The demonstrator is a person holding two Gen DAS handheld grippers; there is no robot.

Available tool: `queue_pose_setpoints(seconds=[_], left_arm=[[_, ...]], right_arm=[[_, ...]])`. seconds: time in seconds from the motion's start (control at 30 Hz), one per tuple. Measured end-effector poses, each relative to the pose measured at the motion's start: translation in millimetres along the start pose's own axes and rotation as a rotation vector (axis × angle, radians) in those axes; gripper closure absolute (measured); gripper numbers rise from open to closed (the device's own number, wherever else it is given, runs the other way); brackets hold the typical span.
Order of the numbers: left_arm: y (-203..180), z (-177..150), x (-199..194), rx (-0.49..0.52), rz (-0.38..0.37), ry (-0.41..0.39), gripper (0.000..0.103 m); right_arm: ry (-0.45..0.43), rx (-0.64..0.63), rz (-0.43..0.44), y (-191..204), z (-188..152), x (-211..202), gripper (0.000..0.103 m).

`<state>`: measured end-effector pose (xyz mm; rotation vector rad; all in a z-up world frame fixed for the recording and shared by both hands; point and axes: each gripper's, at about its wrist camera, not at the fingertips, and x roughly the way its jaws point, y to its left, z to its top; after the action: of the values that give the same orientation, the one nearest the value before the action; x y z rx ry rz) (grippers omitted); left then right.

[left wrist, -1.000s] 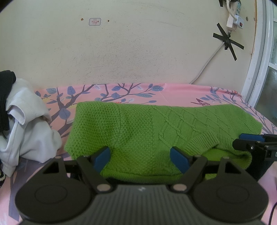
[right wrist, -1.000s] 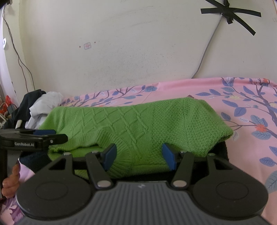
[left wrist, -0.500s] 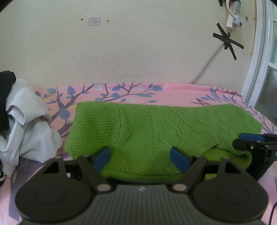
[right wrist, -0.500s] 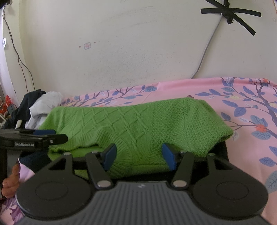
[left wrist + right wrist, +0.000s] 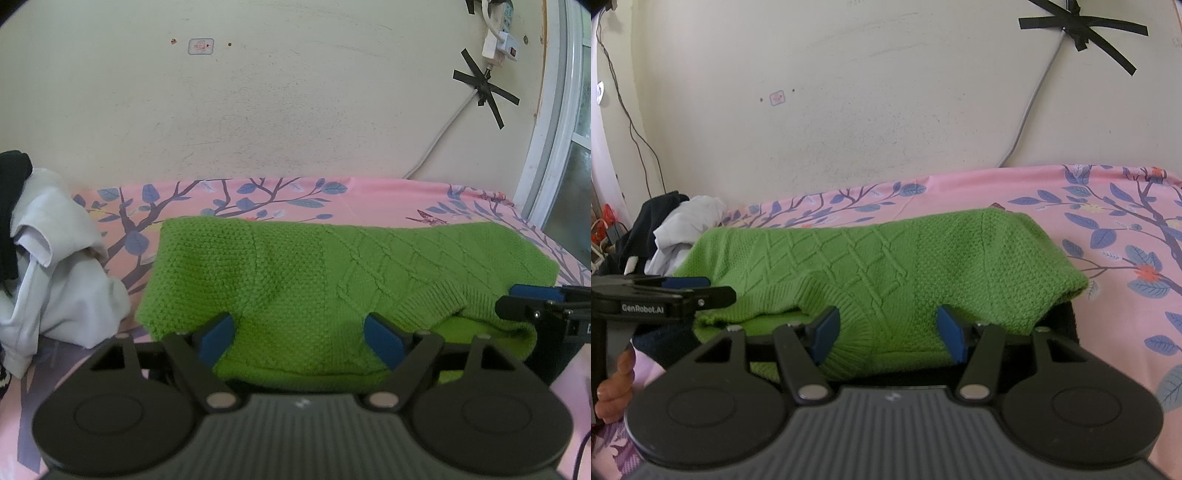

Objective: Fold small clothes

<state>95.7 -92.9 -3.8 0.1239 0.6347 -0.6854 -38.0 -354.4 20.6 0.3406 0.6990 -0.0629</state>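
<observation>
My left tool [image 5: 299, 338] and my right tool [image 5: 888, 334] both stand wide, blue pads either side of the near hem of the green knitted sweater [image 5: 332, 273], which lies folded across the pink floral sheet [image 5: 1108, 206] ahead. Left of it sits a pile of white clothes [image 5: 55, 266].

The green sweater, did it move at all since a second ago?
No. The green sweater sits in the same spot: its far edge still meets the same blue leaves on the pink floral sheet, beside the white clothes pile.
</observation>
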Motion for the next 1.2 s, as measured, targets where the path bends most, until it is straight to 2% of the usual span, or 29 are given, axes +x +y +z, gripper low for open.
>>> queue_pose_setpoints(seconds=[0.07, 0.2, 0.33, 0.47, 0.5, 0.6, 0.73, 0.83, 0.9, 0.97, 1.03, 1.13, 1.2], left_arm=[[0, 0, 0, -0.001, 0.000, -0.001, 0.022], [3, 0, -4, -0.013, -0.016, -0.017, 0.022], [5, 1, -12, -0.034, -0.042, -0.055, 0.026], [7, 5, -22, -0.082, -0.175, -0.094, 0.043], [6, 7, -20, -0.100, -0.215, -0.080, 0.051], [-2, 16, -11, -0.132, -0.305, -0.011, 0.068], [-18, 27, 8, -0.106, -0.296, 0.045, 0.072], [-17, 22, 29, -0.136, -0.280, 0.108, 0.084], [-12, 17, 28, -0.140, -0.284, 0.086, 0.086], [-7, 15, 28, -0.168, -0.298, 0.090, 0.087], [-1, 15, 27, -0.197, -0.315, 0.093, 0.087], [13, 19, 17, -0.266, -0.351, 0.088, 0.087], [33, 23, -7, -0.328, -0.371, 0.005, 0.087]], right_arm=[[-0.012, 0.009, -0.010, 0, 0, -5, 0.052], [-0.101, 0.094, 0.003, -14, 3, -48, 0.051], [-0.099, 0.199, -0.106, -49, -4, -80, 0.047], [-0.040, 0.372, -0.131, -89, -20, -88, 0.045], [-0.024, 0.417, -0.108, -97, -22, -85, 0.045], [0.005, 0.513, -0.010, -106, -20, -70, 0.045], [0.020, 0.480, 0.013, -102, -4, -37, 0.045], [0.049, 0.506, 0.090, -96, 5, -12, 0.045], [0.083, 0.497, 0.078, -85, 12, -1, 0.065], [0.108, 0.521, 0.088, -74, 22, 3, 0.069], [0.068, 0.493, 0.174, -53, 44, -12, 0.071], [0.012, 0.361, 0.255, -3, 77, -28, 0.072], [0.005, 0.258, 0.307, 42, 98, -26, 0.072]])
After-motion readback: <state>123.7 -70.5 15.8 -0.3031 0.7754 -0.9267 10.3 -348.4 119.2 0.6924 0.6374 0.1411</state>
